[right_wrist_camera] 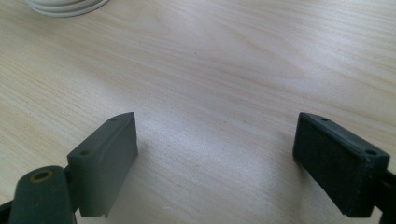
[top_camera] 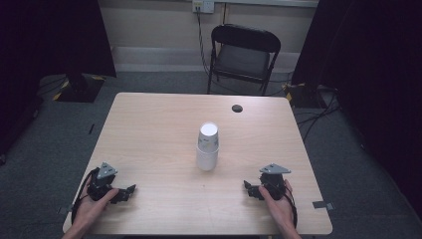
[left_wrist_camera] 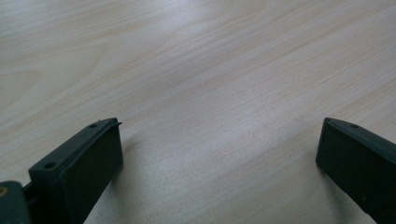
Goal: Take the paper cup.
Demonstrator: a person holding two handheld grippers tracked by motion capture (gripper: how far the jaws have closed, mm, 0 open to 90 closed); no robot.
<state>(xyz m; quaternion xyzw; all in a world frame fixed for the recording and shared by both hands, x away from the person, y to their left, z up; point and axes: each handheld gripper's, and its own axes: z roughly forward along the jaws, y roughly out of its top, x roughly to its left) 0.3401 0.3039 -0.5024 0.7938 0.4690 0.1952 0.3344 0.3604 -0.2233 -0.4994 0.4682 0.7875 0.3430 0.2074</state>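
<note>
We see our two hands resting low on the near part of the wooden table [top_camera: 149, 124], each holding a gripper, with a stack of white paper cups [top_camera: 207, 147] standing upside down at the middle of the table, well apart from both. The left gripper [top_camera: 127, 190] lies near the table's near left corner, its tips pointing inward toward the middle; in the left gripper view its two black jaws stand wide apart, one at each lower corner, and between them we find bare wood grain. The pads [left_wrist_camera: 93, 163] press on no object, though we cannot tell whether the tips themselves rest on the tabletop or hover just above it. The right gripper [top_camera: 249, 188] sits near the near right corner, likewise pointing inward, with its grey three-cornered plate on top. In the right gripper view its jaws are spread just as wide, and the gap between the pads [right_wrist_camera: 334, 163] frames plain tabletop. At the upper left edge of that view we catch the rounded white rim of the stack of white paper cups [right_wrist_camera: 65, 7], resting on the wood, far beyond the jaw tips. A small dark round mark [top_camera: 237, 108] lies on the far side of the table, beyond the cups.
</note>
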